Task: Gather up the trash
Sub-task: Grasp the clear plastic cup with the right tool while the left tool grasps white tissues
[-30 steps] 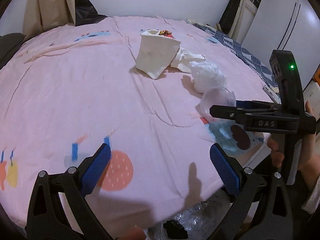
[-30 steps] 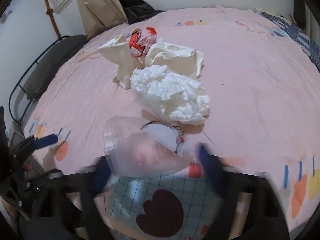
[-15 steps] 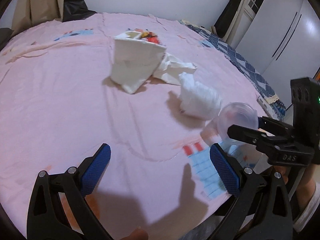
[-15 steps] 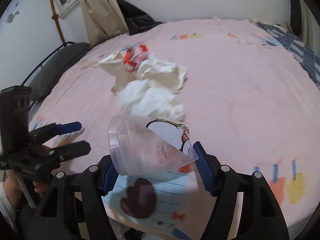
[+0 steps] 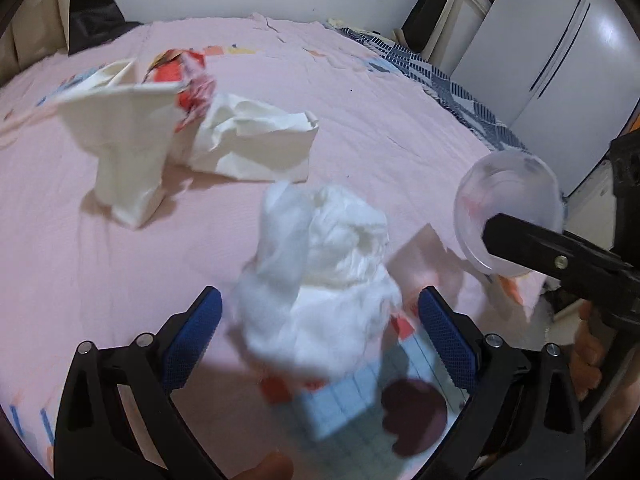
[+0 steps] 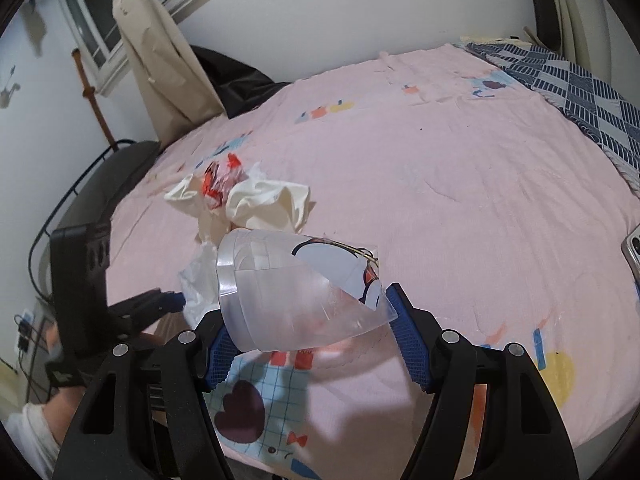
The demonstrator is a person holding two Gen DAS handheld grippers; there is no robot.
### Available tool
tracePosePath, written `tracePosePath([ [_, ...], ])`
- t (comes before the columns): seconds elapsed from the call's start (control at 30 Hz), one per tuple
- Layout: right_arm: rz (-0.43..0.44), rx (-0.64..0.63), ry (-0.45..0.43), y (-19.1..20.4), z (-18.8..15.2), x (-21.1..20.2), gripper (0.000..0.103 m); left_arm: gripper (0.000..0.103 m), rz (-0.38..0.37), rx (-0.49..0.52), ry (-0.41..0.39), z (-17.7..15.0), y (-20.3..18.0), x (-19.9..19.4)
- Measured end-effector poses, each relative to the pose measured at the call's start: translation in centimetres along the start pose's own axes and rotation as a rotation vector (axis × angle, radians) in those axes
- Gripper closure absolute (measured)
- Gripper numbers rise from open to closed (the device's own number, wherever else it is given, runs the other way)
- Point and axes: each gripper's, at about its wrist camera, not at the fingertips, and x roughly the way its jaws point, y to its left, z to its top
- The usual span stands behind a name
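My right gripper [image 6: 310, 348] is shut on a crushed clear plastic cup [image 6: 296, 292] and holds it above the pink bed; the cup also shows at the right of the left wrist view [image 5: 508, 216]. My left gripper [image 5: 316, 344] is open, its blue pads on either side of a crumpled white tissue wad [image 5: 320, 276] on the sheet. Farther back lie a cream paper bag [image 5: 128, 148], a crumpled cream paper [image 5: 256, 140] and a red-and-white wrapper [image 5: 188, 72].
The pink bedsheet [image 6: 460, 184] has cartoon prints near its front edge. A blue patterned blanket [image 6: 592, 96] lies at the far right. A phone [image 6: 632, 248] rests at the right edge. A black chair [image 6: 100, 184] stands left of the bed.
My left gripper has moved forward and right until its open fingers straddle the tissue wad. My right gripper has closed on the plastic cup and lifted it off the sheet.
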Motion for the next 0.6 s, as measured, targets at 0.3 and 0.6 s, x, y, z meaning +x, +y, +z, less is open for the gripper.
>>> tracePosePath([
  [0.3,0.013,0.046,-0.01,-0.7,0.6,0.5,0.038,0.06,0.094,0.012,-0.058,1.1,0.6,-0.7],
  [0.6,0.0,-0.002,0.013,0.7,0.1,1.2,0.038,0.06,0.151,0.002,-0.083,-0.1,1.8,-3.5],
])
